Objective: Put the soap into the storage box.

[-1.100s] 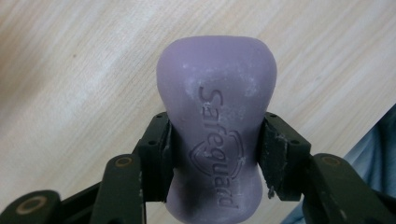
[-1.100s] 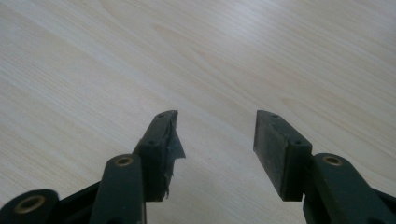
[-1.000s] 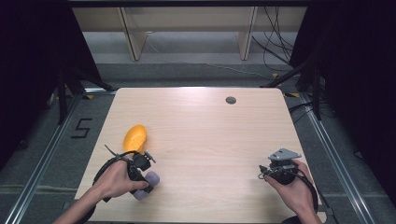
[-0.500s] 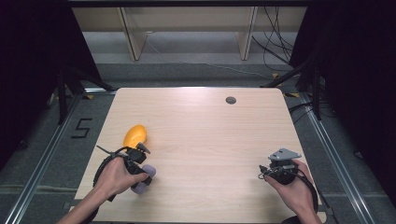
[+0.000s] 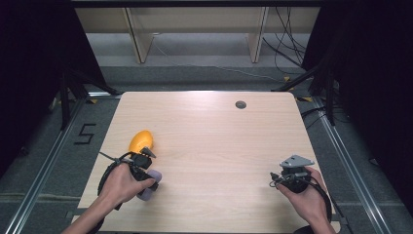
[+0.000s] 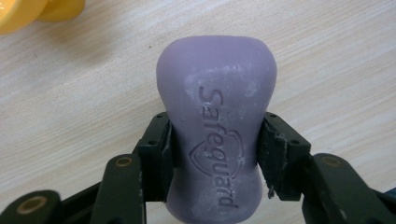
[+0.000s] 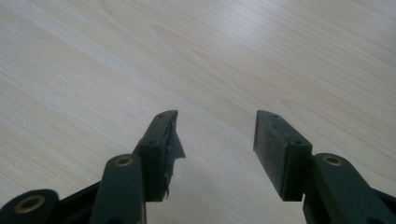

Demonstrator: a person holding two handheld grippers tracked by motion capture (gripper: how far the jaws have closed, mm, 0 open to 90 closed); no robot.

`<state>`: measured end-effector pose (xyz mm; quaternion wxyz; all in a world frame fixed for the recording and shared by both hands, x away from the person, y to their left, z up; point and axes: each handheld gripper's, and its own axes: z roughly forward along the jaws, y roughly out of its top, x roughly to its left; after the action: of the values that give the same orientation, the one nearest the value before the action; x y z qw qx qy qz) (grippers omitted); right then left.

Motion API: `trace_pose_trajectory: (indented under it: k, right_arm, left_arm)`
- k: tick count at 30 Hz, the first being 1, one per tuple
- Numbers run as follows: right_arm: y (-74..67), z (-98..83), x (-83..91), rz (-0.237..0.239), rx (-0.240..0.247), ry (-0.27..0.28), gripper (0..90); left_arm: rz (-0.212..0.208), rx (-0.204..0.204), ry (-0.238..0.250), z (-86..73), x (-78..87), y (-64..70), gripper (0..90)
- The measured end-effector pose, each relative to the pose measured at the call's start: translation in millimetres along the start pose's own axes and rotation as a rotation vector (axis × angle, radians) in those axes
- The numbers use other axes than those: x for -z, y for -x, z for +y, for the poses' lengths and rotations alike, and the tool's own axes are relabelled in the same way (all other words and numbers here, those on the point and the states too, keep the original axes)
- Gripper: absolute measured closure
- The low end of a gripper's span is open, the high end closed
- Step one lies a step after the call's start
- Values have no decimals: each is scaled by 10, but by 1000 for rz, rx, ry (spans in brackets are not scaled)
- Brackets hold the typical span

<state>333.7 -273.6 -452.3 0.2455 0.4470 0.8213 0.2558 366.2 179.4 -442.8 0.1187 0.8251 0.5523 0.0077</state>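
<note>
Your left gripper point(image 6: 215, 154) is clamped on a purple bar of soap point(image 6: 215, 135) stamped "Safeguard"; in the left gripper view both black pads point(image 6: 275, 158) press flat against the narrow waist of the bar, one on each side, with no gap showing. The bar lies lengthwise between the jaws, its rounded far end pointing away from the camera over the light wood table point(image 6: 327, 56). Whether the soap rests on the wood or is lifted off it, you cannot tell from these views. In the high view your left hand point(image 5: 122, 183) sits at the near left part of the table point(image 5: 219, 136), wrapped over the gripper point(image 5: 148, 178), with the soap point(image 5: 148, 187) showing pale purple just beside the fingers. An orange-yellow rounded object point(image 5: 140, 141) lies on the table just beyond that gripper, close to it but apart from the soap; its edge also shows at the upper left corner of the left gripper view point(image 6: 28, 11). Your right gripper point(image 7: 217, 140) is empty, jaws spread moderately apart, with bare wood between them; the left pad point(image 7: 170, 140) has a torn, ragged edge. In the high view your right hand point(image 5: 304, 197) holds that gripper point(image 5: 277, 181) at the near right part of the table, well apart from the left one. A small dark round hole point(image 5: 240, 104) sits near the far edge of the table.
</note>
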Motion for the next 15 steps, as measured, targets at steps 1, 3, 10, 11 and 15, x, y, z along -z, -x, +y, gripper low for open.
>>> trace_pose_trajectory:
  k: [1, 3, 10, 11, 15]
  right_arm:
    - [0, 0, 0, 0, 0, 0, 498]
    - [0, 1, 0, 0, 1, 1, 498]
    - [3, -1, 1, -2, 6, 2, 498]
    - [3, -1, 0, -2, 6, 2, 498]
    - [2, -1, 3, -2, 3, 0, 498]
  left_arm:
    - [1, 6, -2, 1, 4, 0, 493]
    - [4, -1, -2, 6, 19, -13, 494]
    - [5, 6, 8, 18, 37, -8, 493]
    - [5, 6, 8, 18, 37, -8, 494]
    - [4, 28, 15, 25, 42, 3, 494]
